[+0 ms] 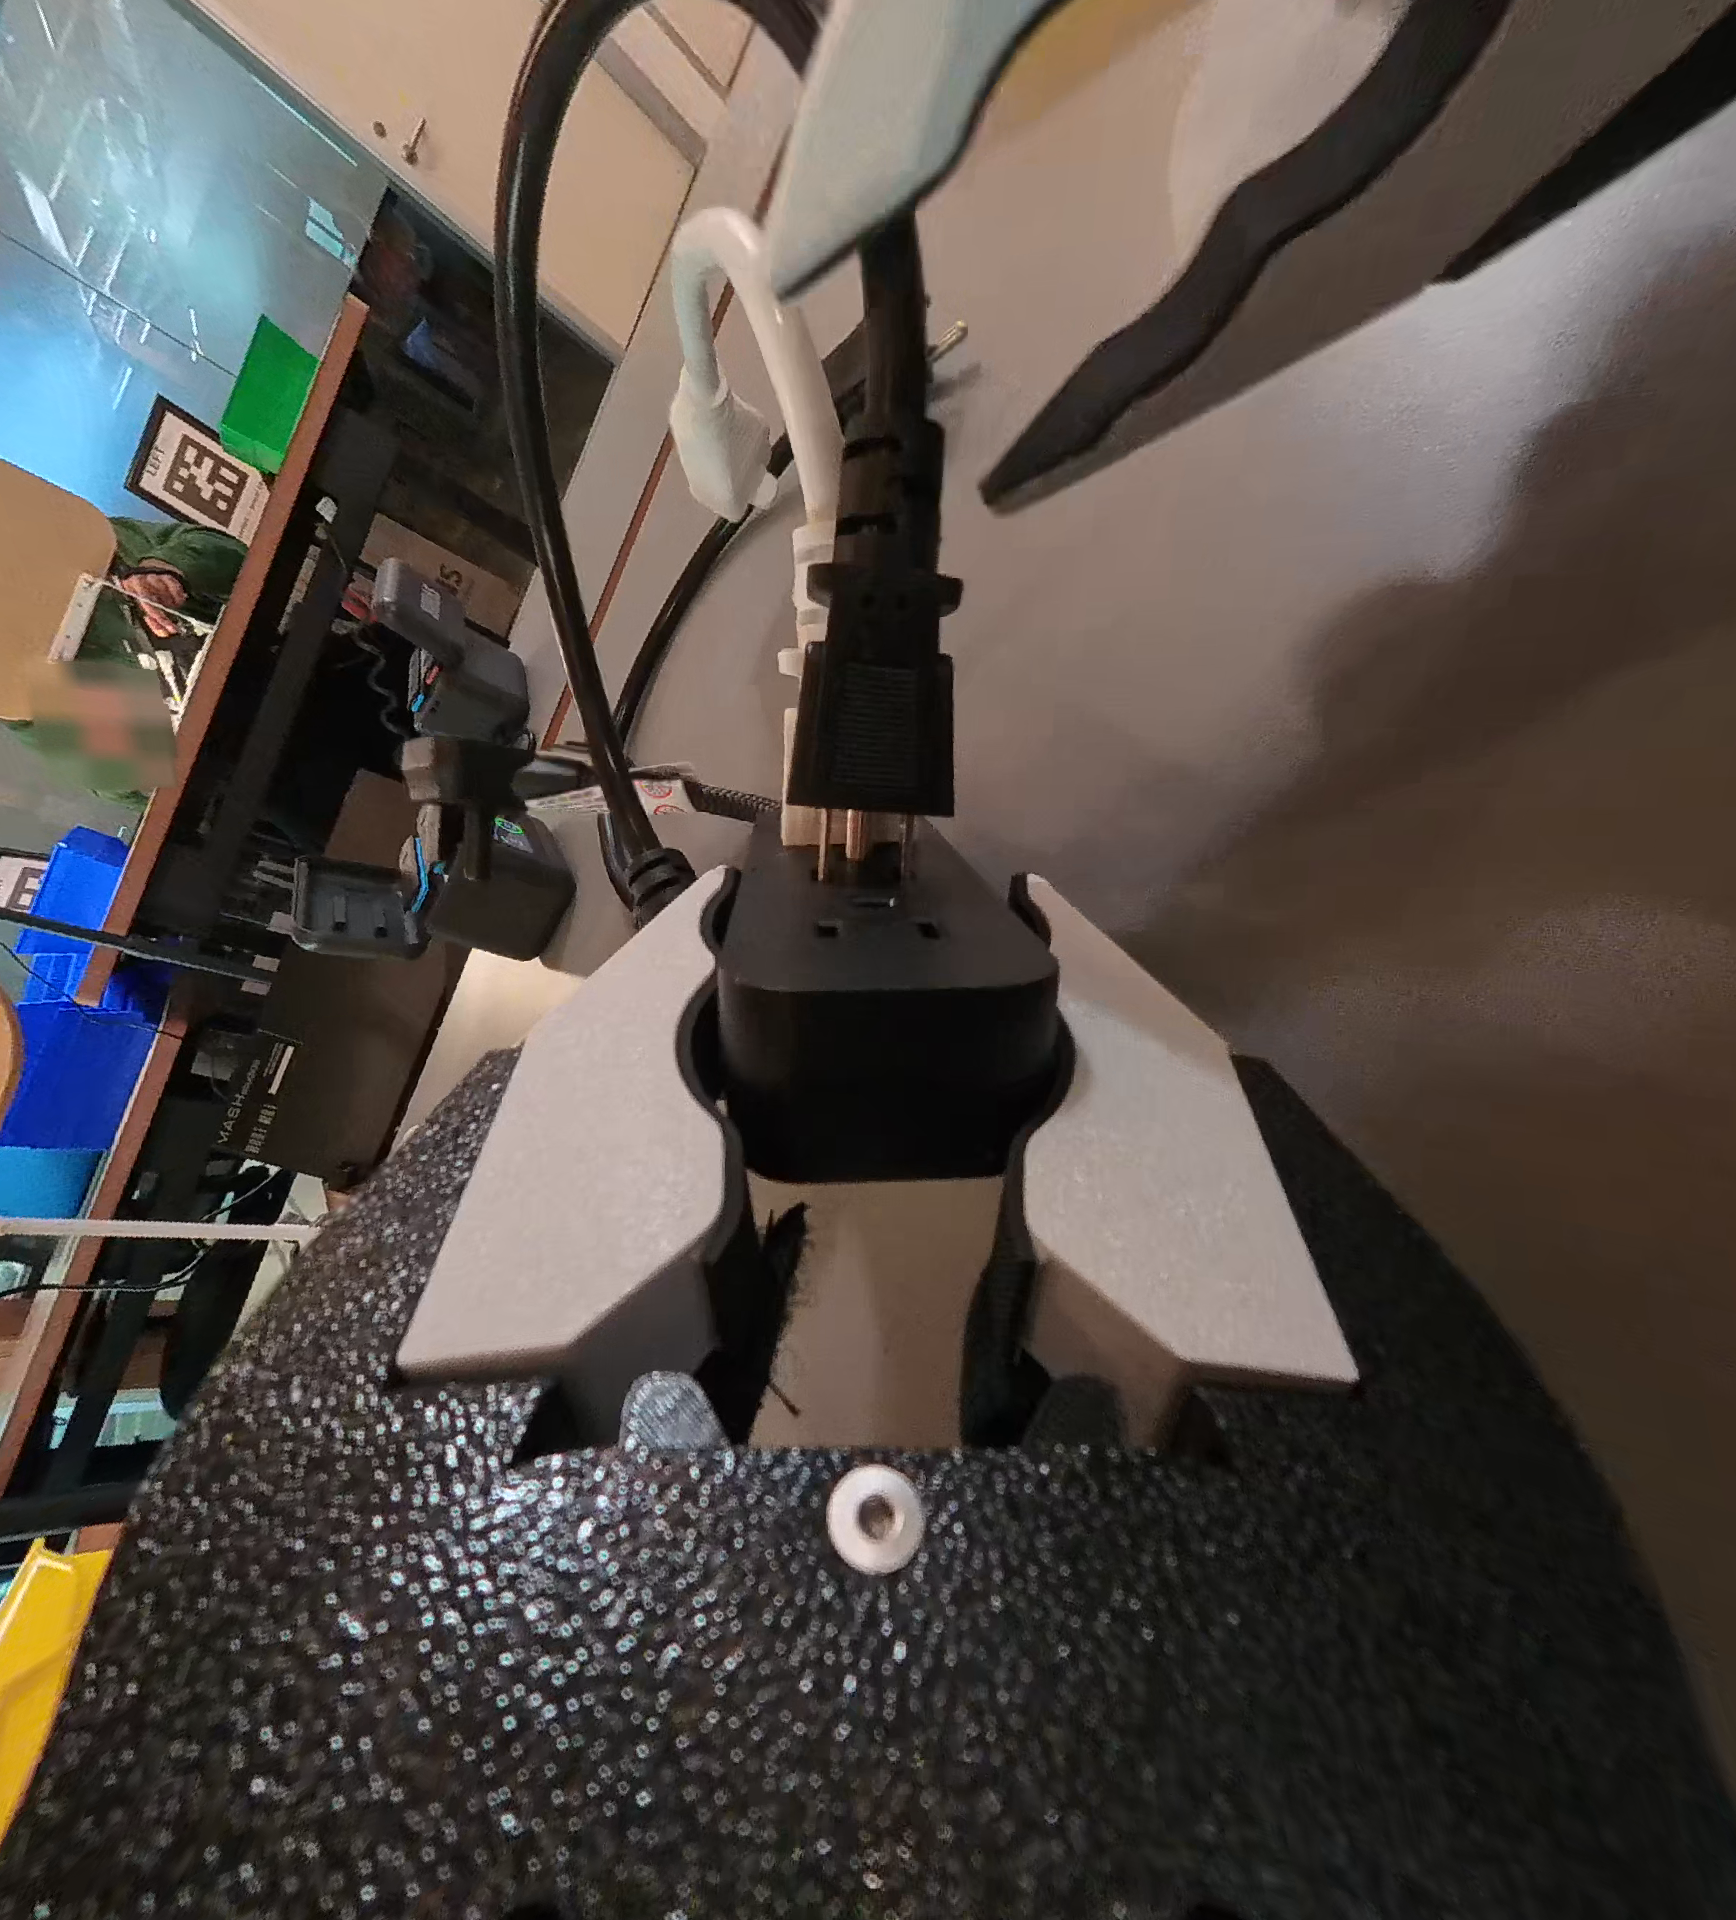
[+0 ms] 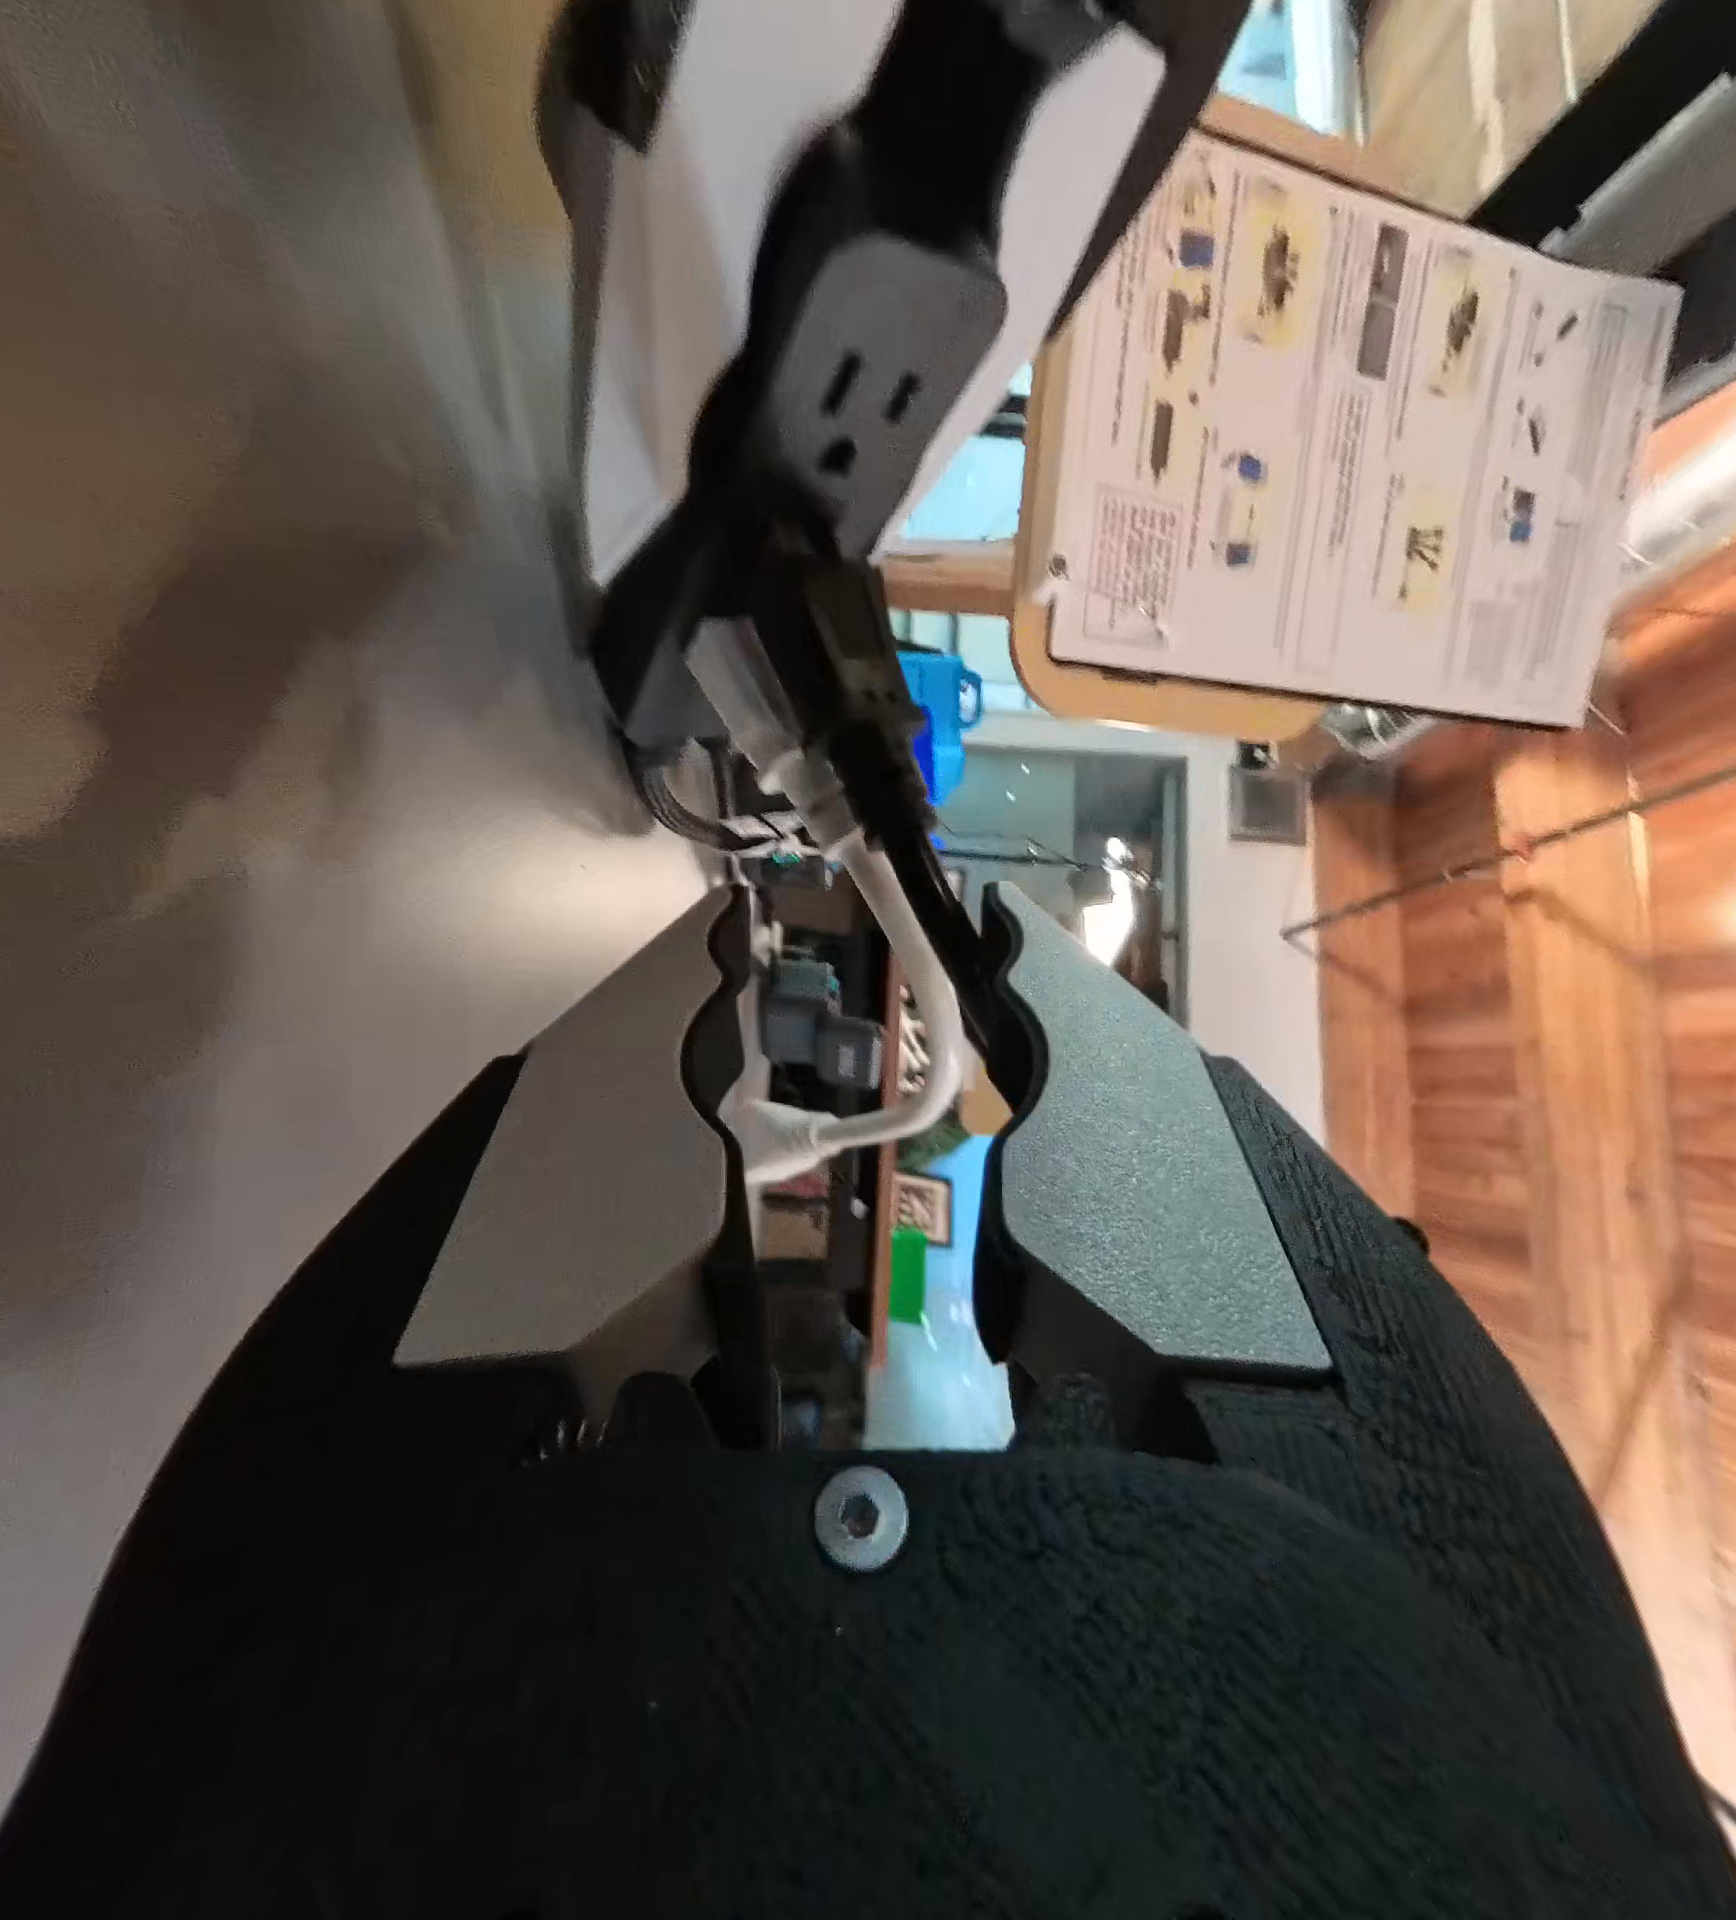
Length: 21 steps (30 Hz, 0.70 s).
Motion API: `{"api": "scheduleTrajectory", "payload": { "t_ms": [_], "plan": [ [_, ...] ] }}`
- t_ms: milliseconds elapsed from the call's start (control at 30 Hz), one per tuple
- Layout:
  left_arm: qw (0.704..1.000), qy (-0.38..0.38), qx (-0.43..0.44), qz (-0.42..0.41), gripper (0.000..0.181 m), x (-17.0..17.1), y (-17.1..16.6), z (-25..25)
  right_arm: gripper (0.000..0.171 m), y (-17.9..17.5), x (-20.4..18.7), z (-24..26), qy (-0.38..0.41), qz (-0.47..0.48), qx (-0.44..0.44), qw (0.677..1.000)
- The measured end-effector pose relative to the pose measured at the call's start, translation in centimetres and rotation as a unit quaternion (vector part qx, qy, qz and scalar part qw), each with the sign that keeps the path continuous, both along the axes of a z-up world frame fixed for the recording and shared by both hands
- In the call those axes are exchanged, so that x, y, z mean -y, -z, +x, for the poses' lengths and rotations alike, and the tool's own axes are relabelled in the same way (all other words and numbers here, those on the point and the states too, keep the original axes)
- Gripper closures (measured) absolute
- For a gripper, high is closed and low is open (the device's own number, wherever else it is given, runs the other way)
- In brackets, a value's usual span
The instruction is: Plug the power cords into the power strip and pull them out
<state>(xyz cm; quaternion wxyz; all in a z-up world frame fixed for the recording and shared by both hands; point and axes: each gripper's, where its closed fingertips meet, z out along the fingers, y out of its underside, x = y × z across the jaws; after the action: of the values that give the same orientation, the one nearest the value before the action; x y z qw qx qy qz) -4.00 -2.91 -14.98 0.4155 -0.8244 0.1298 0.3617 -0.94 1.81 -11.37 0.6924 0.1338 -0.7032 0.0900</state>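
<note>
The left gripper [image 1: 879, 997] clamps the end of the black power strip [image 1: 885, 997], which juts forward from its jaws over the grey table [image 1: 1466, 831]. The right gripper [image 2: 859, 1023] hangs slack-jawed, gripping nothing, both cords running loosely between its fingers. Just ahead, the black plug [image 1: 874, 717] sits with prongs half bared, the white plug [image 1: 802, 623] behind it seemingly seated, so I'd judge removal barely under way.

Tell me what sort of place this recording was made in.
Probably a lab or workshop used for data collection. Fiducial marker cards stand on a long bench, blue storage bins sit beneath it, and an illustrated instruction sheet hangs on a board above the grey table.
</note>
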Motion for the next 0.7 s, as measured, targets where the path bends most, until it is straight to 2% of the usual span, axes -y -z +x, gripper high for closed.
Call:
{"api": "scheduleTrajectory", "payload": {
  "t_ms": [133,267,367,700],
  "plan": [
    [1.0,0.005,0.003,0.003,0.132,0.1,0.0,0.0,0.133,0.3,1.0,0.3,-0.021,-0.012,0.039,0.999],
    [0.999,0.026,-0.024,-0.013,0.132,0.1,0.1,0.1,0.157,0.1,1.8,0.7,-0.045,-0.088,0.106,0.989],
    [0.998,0.045,-0.04,-0.022,0.132,0.1,0.2,0.2,0.158,0.3,1.9,1.0,-0.054,-0.129,0.163,0.977],
    [0.997,0.051,-0.05,-0.033,0.132,0.2,0.2,0.1,0.159,-0.3,2.5,0.8,-0.016,-0.129,0.157,0.979]
  ]
}}
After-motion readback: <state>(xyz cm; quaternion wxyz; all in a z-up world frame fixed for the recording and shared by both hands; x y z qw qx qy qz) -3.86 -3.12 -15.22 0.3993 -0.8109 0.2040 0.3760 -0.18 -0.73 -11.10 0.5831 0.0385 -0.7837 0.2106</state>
